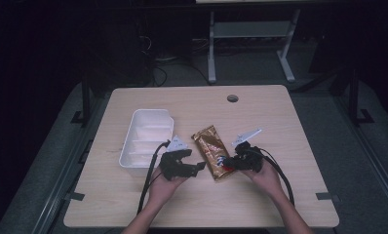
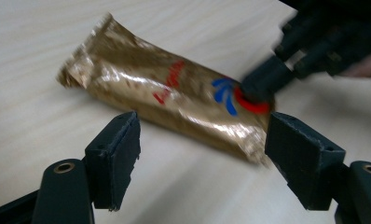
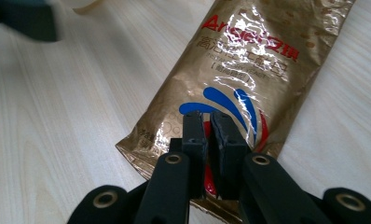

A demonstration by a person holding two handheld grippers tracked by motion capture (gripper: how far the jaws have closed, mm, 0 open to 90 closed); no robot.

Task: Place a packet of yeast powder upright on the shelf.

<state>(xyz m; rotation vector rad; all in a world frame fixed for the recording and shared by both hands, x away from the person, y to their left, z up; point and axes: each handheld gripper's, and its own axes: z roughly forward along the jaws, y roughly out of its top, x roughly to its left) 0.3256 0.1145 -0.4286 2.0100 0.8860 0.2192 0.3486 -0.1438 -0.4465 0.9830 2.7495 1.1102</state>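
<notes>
A gold foil snack packet (image 1: 210,147) with red and blue print lies flat on the wooden table, its long side running away from the person. My right gripper (image 1: 229,163) comes in from the right at the packet's near end. In the right gripper view its jaws (image 3: 208,116) stand pinched together on the foil of the packet (image 3: 249,60), over the blue and red logo. My left gripper (image 1: 200,166) sits just left of the same end, open. In the left gripper view its jaws (image 2: 202,126) stand wide, with the packet (image 2: 165,93) just beyond them and the right gripper (image 2: 263,79) on its far end.
A white plastic tray (image 1: 133,146) stands left of the packet, close behind the left hand. A round cable hole (image 1: 232,98) sits near the table's far edge. Bare tabletop lies to the right and toward the front edge.
</notes>
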